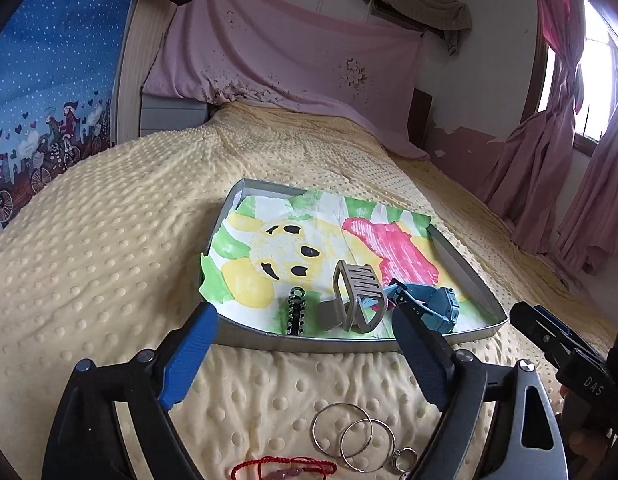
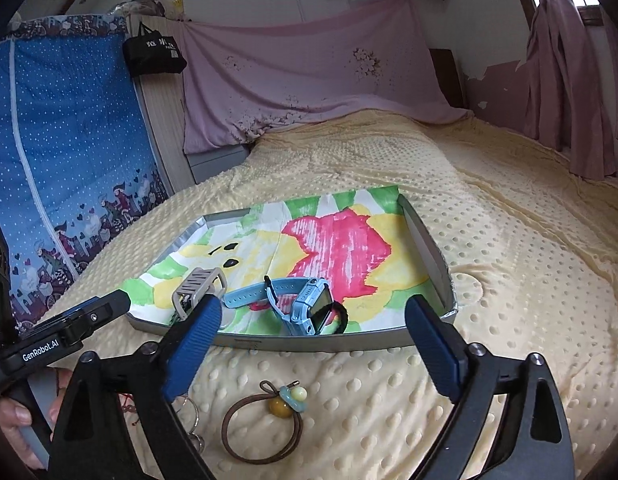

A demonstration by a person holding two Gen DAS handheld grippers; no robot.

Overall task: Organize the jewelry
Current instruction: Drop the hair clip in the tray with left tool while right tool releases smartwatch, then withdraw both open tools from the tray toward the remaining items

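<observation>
Your right gripper (image 2: pixel 313 344), jaws spread and empty, has the hair tie (image 2: pixel 265 420) on the bed at 6 o'clock just below it, nearer than your left gripper (image 1: pixel 305 356), also spread, above the rings (image 1: pixel 351 436).

We see both views lit by soft daylight from a window (image 1: pixel 597 60) far to the right of the fingers, where the pane is blown out to white. The pink curtain (image 1: pixel 549 120) beside it glows faintly. Shadows are weak: a thin dark band lies under the near rim of the tray (image 1: pixel 329 344), just ahead of the fingertips. The 2 fisheye pictures bend the bed (image 2: pixel 509 240) into a dome and darken to black at the corners. Focus stays sharp ahead of the fingers; the edges smear slightly.
</observation>
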